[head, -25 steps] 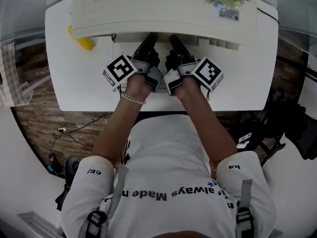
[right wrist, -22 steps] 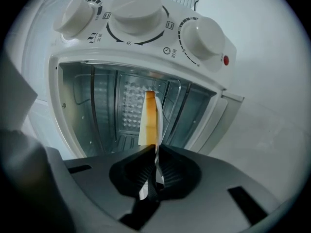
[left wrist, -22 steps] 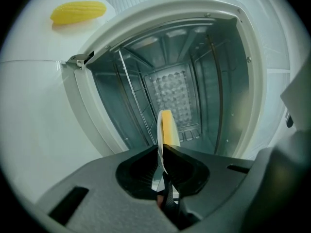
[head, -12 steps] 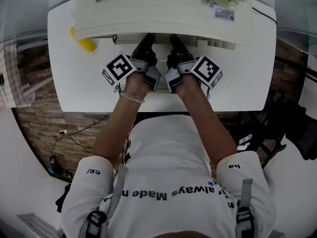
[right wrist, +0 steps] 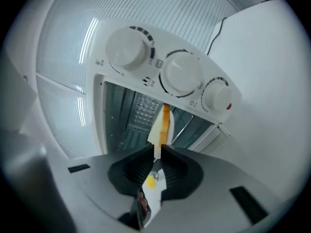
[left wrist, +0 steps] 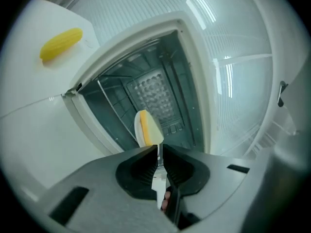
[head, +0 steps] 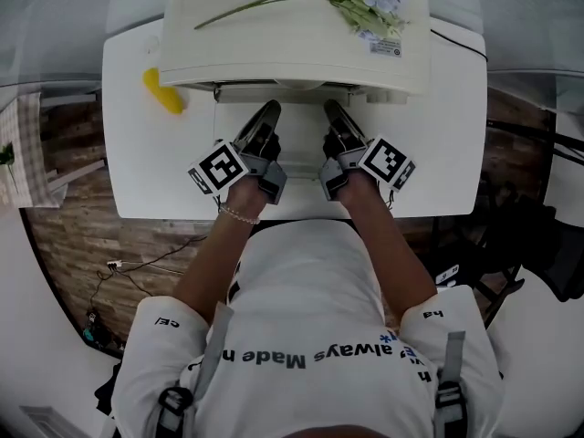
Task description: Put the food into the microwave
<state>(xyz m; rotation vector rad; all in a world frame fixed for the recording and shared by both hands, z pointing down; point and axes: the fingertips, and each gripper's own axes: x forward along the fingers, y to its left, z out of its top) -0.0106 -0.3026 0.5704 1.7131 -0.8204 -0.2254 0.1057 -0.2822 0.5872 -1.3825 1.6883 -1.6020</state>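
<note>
Head view: we see a white microwave [head: 292,44] on a table [head: 137,172], its door dropped open. The left gripper [head: 266,117] and right gripper [head: 332,115] hover just in front of the microwave's mouth. A yellow corn cob [head: 162,92] lies beside the microwave.

Left gripper view: the jaws are pinched together on a thin white-and-yellow food slice [left wrist: 147,128], just outside the microwave's cavity.

Right gripper view: the jaws are likewise closed on a second food slice [right wrist: 163,125], below the microwave's knobs [right wrist: 182,72].

We judge loading to be the step in hand. Next, both grippers should reach inside the microwave and release.
</note>
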